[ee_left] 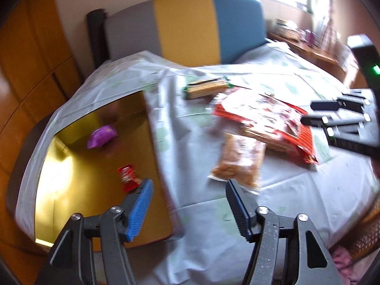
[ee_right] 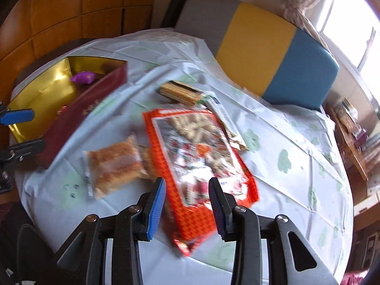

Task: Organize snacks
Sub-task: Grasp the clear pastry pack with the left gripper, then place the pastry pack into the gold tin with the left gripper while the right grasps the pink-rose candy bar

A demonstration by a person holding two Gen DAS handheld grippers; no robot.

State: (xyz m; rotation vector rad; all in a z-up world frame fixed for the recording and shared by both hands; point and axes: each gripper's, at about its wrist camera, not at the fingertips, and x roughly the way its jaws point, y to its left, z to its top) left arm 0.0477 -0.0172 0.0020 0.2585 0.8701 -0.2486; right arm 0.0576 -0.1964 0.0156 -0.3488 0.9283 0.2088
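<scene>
Glossy gold box (ee_left: 78, 156), crinkly plastic tablecloth (ee_left: 213, 225)

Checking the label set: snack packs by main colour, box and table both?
Purple pack, in box: 1
Small red pack, in box: 1
Red-orange bag: 1
Clear pack of orange-brown snacks: 1
Green-ended wafer pack: 1
Total: 5
</scene>
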